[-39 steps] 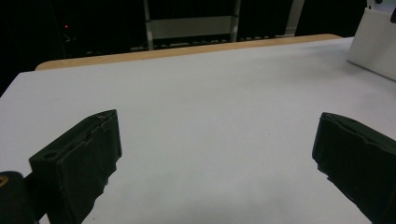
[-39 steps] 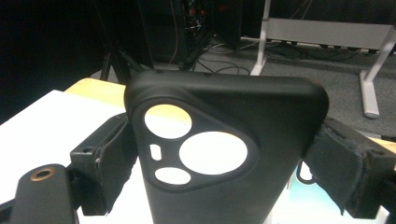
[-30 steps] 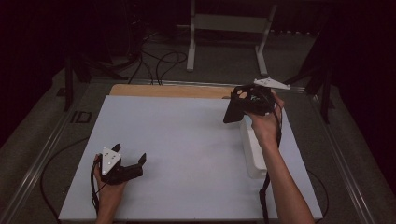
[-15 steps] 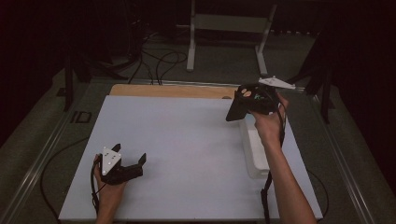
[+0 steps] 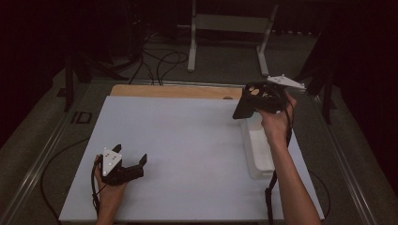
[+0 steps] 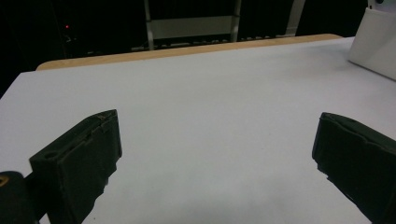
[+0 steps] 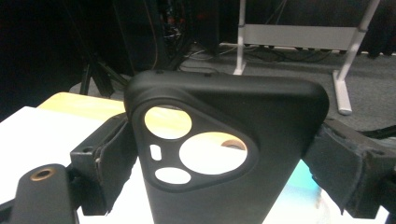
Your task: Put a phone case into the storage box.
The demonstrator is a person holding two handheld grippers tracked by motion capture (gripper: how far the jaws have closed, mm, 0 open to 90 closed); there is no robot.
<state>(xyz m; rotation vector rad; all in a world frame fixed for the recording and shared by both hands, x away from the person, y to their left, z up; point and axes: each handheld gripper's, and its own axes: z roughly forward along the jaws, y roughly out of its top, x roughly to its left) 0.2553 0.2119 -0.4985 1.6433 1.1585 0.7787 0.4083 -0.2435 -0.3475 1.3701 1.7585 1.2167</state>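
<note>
A black phone case [image 7: 229, 154], with a triangular camera cutout pierced by round openings, was clamped between the jaws of the right gripper [image 5: 263, 99], which pressed on its two side edges. In the high view the case [image 5: 245, 104] hung in the air above the far right part of the table [image 5: 187, 140], over the far end of a white rectangular bin [image 5: 258, 150] that sat along the table's right edge. The left gripper [image 5: 123, 168] rested low at the near left of the white tabletop, well apart from the case, with its jaws spread wide and nothing between them. A wooden strip [image 5: 173, 91] ran along the table's far edge.
</note>
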